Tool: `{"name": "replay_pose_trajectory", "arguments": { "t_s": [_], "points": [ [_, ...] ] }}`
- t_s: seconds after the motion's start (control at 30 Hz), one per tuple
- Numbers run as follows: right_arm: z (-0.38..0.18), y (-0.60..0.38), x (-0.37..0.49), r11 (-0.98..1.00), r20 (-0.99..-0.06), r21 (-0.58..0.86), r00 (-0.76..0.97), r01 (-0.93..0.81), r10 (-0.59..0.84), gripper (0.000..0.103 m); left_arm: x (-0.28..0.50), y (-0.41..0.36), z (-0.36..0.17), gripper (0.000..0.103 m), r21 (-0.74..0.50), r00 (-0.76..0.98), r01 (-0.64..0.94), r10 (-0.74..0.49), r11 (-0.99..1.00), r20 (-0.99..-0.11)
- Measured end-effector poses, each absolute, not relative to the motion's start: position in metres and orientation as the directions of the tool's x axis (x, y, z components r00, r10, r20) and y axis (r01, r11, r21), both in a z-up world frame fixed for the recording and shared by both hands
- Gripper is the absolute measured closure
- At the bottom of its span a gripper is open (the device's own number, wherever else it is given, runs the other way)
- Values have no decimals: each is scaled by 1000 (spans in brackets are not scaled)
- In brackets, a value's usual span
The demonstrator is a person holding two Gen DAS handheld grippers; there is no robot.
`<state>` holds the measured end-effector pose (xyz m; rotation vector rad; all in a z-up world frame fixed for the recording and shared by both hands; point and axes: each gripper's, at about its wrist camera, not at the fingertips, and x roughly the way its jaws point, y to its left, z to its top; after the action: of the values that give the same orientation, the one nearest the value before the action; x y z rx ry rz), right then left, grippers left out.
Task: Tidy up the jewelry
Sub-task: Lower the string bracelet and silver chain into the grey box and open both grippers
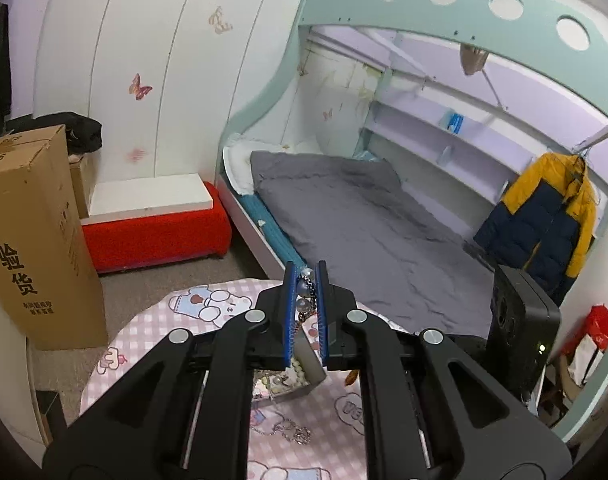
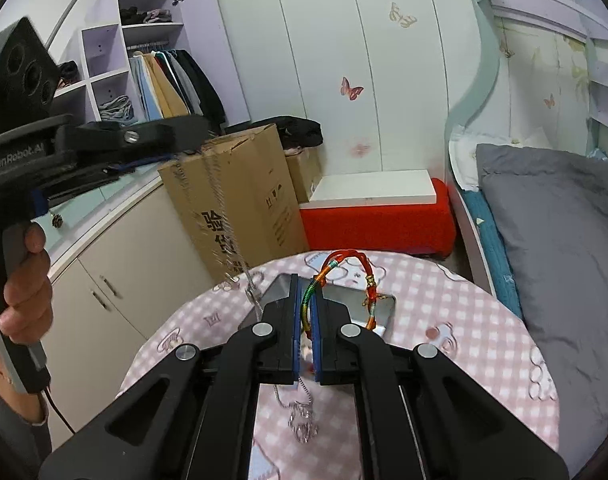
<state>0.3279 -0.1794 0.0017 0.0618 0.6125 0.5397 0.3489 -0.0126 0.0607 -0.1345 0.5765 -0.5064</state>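
Note:
My left gripper (image 1: 305,270) is shut on a silver chain with pearl beads (image 1: 305,294), held high over the round table (image 1: 144,344). That chain (image 2: 224,216) hangs from the left gripper (image 2: 192,130) in the right wrist view, down toward a grey jewelry box (image 2: 380,306). The box (image 1: 304,384) shows below the left fingers, with pearl beads inside. My right gripper (image 2: 308,280) is shut on a red and rainbow cord bracelet (image 2: 348,260) above the box. A silver necklace (image 2: 302,420) lies on the pink checked tablecloth; it also shows in the left wrist view (image 1: 292,432).
A tall cardboard box (image 2: 240,208) and a red bench (image 2: 376,220) stand beyond the table. A bed with a grey cover (image 1: 368,220) lies to the right. White cabinets (image 2: 104,264) stand at the left.

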Motion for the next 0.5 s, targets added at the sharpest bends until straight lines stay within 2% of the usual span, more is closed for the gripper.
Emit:
{"name": "replay_pose_trajectory", "arguments": {
  "t_s": [0.3,0.33,0.5],
  "points": [
    [-47,-165,364,866,-622,220,619,-450,480,100,397,-20,1,94,-271,668,369,-456,889,-588],
    [-53,-165,365,868,-629,219,616,-446,475,97,401,-19,-8,94,-274,657,361,-452,891,-603],
    [-68,-168,363,872,-660,214,592,-441,462,95,411,-19,-39,94,-281,617,339,-437,898,-654]
  ]
}}
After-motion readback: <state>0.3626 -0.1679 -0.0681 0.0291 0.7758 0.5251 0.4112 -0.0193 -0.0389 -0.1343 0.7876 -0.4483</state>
